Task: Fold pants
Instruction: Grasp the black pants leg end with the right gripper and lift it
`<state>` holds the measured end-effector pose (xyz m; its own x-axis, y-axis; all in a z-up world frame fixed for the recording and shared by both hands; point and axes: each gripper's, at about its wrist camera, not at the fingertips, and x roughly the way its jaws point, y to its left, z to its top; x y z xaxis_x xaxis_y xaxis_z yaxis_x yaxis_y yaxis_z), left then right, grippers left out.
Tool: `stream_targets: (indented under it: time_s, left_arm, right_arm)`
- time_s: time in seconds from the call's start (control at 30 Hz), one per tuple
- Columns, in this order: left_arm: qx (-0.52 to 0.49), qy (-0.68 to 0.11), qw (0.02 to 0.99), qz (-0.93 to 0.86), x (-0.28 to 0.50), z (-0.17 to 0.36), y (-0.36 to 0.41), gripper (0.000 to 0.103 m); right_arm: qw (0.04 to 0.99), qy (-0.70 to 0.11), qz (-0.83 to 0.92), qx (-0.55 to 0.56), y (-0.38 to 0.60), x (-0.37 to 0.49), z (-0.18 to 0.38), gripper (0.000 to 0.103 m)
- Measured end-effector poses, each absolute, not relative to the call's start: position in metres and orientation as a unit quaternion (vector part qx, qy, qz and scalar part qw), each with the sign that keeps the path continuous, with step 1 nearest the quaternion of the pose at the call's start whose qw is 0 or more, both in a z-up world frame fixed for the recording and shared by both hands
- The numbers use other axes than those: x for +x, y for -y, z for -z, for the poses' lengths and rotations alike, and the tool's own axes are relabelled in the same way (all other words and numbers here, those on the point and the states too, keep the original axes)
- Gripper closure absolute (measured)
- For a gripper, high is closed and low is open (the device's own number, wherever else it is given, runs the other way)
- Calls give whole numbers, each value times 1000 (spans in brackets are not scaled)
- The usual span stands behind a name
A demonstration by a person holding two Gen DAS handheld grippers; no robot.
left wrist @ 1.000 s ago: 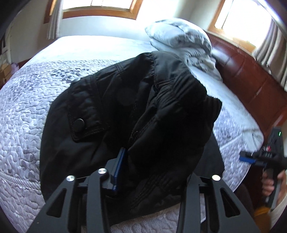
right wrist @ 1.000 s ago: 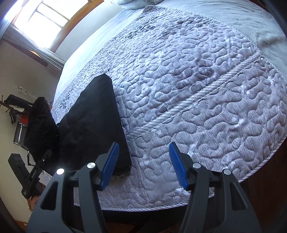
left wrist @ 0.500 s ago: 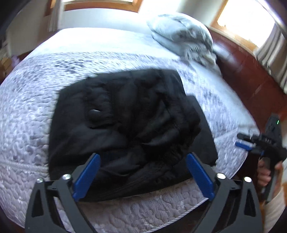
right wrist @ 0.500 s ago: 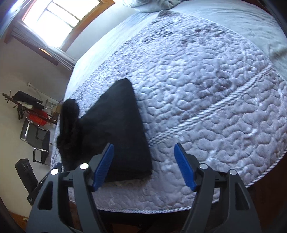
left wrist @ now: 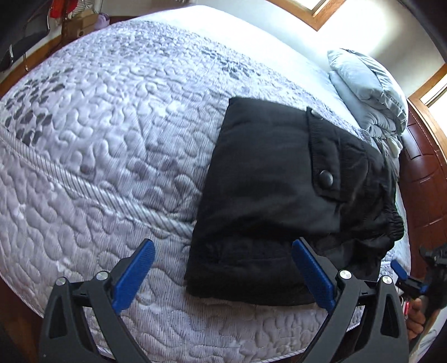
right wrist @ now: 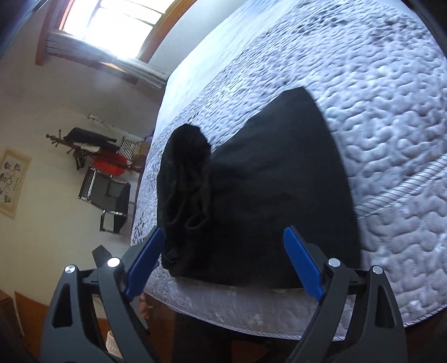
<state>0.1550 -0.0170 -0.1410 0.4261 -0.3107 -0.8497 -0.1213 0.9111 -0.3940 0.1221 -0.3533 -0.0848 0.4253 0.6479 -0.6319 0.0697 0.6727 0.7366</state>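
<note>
Fingers spread, tilted down over folded pants

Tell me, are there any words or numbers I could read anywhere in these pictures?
No readable words or numbers.
Framed wall picture: black marks, maybe writing, too blurred to read.
Black pants: plain snap button, no label showing.
Boxes by the wall: too small to read.
</note>
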Motion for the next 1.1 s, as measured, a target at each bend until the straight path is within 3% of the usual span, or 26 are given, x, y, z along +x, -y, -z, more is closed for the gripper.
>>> stream_targets:
  time_s: [0.77,0.87,1.03,1.1]
  left_arm:
    - [-225,-558,795,77,146,158,5,4]
    - [-227,-561,793,78,146,158,4,4]
    - [-228,-564,790,76,143,160,1,4]
    - [-232,-566,788,74,141,161,-2,4]
  right_arm:
    - [713,-537,-235,385,275,191,121,15]
    - [711,-539,-230,388,269,198,123,27]
    - [692,-544,-248,404,259,207,126,66]
    - [692,-541,-252,405,256,209,123,74]
